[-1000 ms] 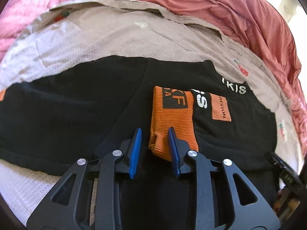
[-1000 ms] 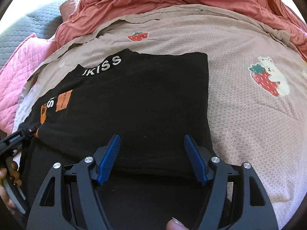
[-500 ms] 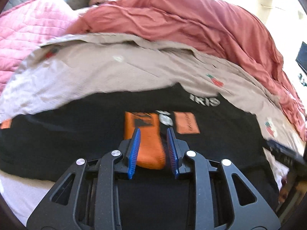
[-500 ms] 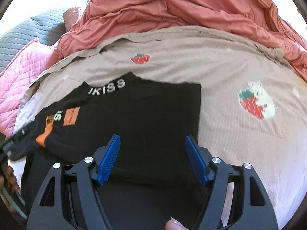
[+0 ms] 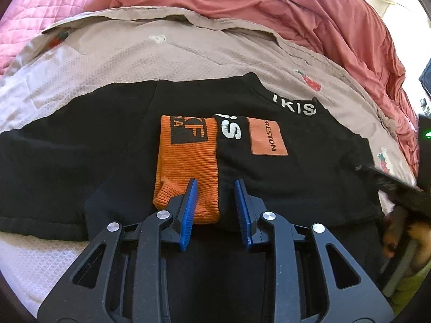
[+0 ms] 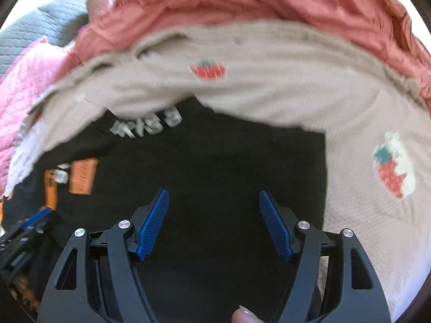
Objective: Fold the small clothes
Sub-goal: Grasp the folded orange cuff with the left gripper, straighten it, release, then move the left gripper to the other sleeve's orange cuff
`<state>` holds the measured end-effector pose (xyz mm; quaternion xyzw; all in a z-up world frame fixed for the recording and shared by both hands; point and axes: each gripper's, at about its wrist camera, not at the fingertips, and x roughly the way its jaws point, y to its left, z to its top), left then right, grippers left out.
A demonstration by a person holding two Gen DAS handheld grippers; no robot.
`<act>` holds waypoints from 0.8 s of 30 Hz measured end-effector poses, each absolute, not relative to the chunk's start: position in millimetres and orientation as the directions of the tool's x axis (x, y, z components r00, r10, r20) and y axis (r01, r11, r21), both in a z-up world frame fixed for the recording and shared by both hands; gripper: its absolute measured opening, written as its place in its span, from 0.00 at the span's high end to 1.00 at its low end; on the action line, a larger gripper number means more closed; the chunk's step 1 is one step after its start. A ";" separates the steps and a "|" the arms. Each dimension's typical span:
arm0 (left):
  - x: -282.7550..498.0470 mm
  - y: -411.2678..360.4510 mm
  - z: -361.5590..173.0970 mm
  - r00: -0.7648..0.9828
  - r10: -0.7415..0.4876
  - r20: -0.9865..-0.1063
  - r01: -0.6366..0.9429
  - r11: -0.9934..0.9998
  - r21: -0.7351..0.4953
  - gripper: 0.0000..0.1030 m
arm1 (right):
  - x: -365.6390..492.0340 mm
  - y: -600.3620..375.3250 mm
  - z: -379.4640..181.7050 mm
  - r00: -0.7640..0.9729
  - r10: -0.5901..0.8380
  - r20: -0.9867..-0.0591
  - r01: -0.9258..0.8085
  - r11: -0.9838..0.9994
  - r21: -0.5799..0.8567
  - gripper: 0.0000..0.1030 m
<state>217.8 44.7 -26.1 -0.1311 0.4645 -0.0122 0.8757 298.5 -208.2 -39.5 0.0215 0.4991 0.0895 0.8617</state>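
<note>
- A black top is seen spread flat on a beige sheet printed with strawberries; white letters run along its collar.
- An orange cuff is folded onto the middle of the top, beside an orange patch.
- The left gripper is held low over the top, pointing down at the near end of the cuff. Its blue fingers are set a narrow gap apart; the cuff's right corner lies in the gap, and nothing is seen clamped.
- The right gripper is held over the plain right half of the top, which is blurred in its view. Its jaws are spread wide, with only flat black cloth behind them.
- A fingertip is seen at the bottom edge of the right view.
- A rumpled red blanket is heaped beyond the sheet, with a pink quilt at far left.
</note>
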 end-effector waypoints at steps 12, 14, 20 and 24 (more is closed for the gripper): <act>216.9 48.3 -19.6 0.575 -0.148 -0.805 -0.110 0.961 -0.255 0.69 | 274.9 -217.7 -18.7 0.547 0.192 -0.815 -0.108 0.981 0.158 0.17; 214.9 49.9 -14.5 0.587 -0.138 -0.797 -0.113 0.962 -0.250 0.60 | 266.2 -221.9 -11.0 0.565 0.204 -0.799 -0.104 0.979 0.177 0.15; 208.0 55.7 1.0 0.617 -0.074 -0.783 -0.133 0.971 -0.197 0.36 | 241.0 -226.1 9.2 0.606 0.231 -0.762 -0.118 0.973 0.200 0.07; 200.8 66.2 10.2 0.636 -0.056 -0.770 -0.158 0.967 -0.201 0.17 | 224.2 -224.4 21.0 0.629 0.237 -0.740 -0.136 0.971 0.196 0.06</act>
